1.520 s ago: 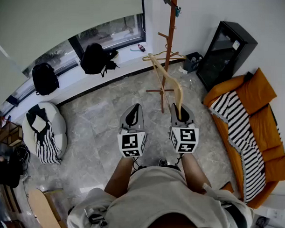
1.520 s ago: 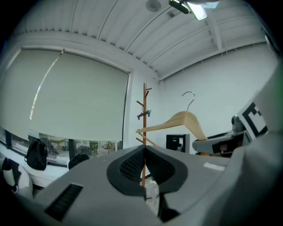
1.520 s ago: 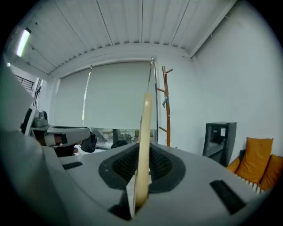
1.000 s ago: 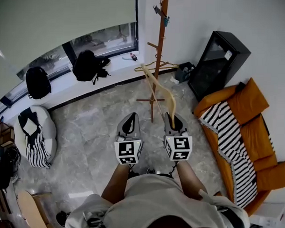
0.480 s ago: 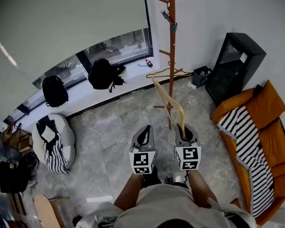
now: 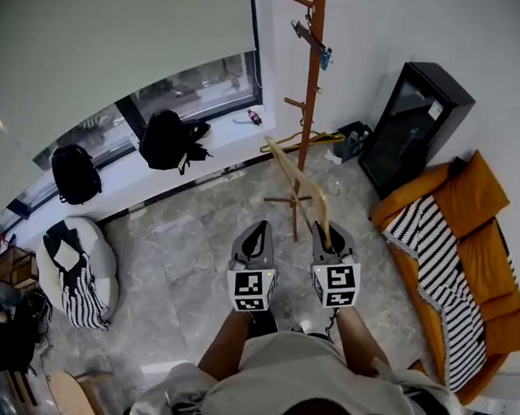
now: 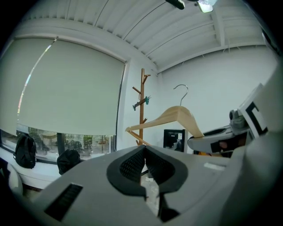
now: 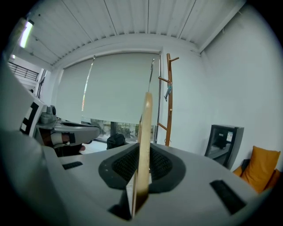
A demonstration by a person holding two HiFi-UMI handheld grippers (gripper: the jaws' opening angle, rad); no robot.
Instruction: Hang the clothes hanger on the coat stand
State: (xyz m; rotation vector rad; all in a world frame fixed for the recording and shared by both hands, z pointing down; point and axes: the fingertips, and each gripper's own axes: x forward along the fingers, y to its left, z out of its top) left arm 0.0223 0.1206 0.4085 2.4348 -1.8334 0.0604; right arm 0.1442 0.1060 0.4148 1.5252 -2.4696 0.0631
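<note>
Right gripper clamps hanger arm end.

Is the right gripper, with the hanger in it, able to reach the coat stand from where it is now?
Probably not yet. The right gripper, shut on the hanger, points toward the coat stand with only bare floor between, but the stand looks well ahead of it, so the person would need to step closer.

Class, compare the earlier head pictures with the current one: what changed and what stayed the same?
The view swings as the person moves, carrying both grippers before the coat stand. Nothing was grasped or released: the right gripper stays clamped on the hanger, the left gripper stays shut and empty, hanger not yet hung.
</note>
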